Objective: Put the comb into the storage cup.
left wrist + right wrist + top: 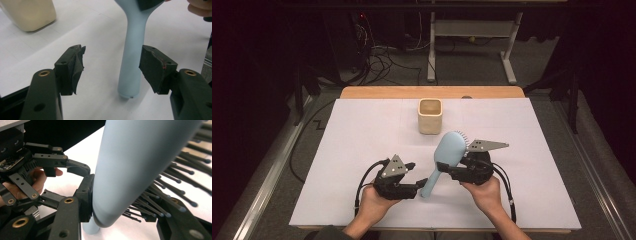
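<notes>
Near the front edge of the table [362, 130], a little right of its middle, you are holding the pale blue hairbrush [446, 157] up on a slant — its head raised toward the back, its handle end angled down toward your left hand. Your right gripper [460, 167] is clamping the brush's head; in the right gripper view one black jaw is pressing flat on the smooth back while the other is sitting among the dark bristles [160, 202].

Your left gripper [419, 186] is standing wide open around the handle. In the left gripper view the handle [131, 62] is hanging between the two jaws, just beside the right-hand pad [153, 67] and well clear of the left-hand one [75, 67] — neither pad is pressing on it, so this claw is holding nothing.

Toward the back edge, near the middle, a cream square cup [430, 116] is standing upright, apart from the brush.
</notes>
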`<action>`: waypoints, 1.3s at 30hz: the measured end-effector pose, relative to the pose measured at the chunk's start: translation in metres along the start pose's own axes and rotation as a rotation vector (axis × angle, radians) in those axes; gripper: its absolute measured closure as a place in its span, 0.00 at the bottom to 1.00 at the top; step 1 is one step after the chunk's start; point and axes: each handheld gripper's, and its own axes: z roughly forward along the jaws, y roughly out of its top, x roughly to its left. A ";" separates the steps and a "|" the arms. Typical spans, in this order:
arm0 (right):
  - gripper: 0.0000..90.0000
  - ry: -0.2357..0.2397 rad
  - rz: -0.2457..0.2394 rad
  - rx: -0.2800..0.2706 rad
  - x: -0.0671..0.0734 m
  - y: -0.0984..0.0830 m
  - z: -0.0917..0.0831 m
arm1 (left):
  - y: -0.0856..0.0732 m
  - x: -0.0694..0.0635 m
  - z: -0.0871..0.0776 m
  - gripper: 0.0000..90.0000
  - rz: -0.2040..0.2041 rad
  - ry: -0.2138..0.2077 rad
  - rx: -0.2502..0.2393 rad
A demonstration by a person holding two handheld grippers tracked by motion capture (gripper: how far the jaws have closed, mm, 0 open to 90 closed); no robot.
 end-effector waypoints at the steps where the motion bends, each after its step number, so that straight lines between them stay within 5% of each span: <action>1: 0.61 -0.002 0.001 0.000 -0.001 0.000 -0.001 | -0.001 0.001 -0.001 0.40 0.000 0.004 -0.004; 4: 0.61 -0.004 0.004 0.001 -0.002 0.001 -0.002 | -0.003 0.006 -0.006 0.40 -0.013 0.009 -0.016; 7: 0.61 -0.008 0.004 0.006 -0.003 0.002 -0.003 | -0.006 0.009 -0.009 0.40 -0.035 0.060 -0.028; 39: 0.60 -0.056 0.015 0.037 -0.013 0.009 -0.016 | -0.039 0.044 -0.050 0.39 -0.117 0.133 -0.111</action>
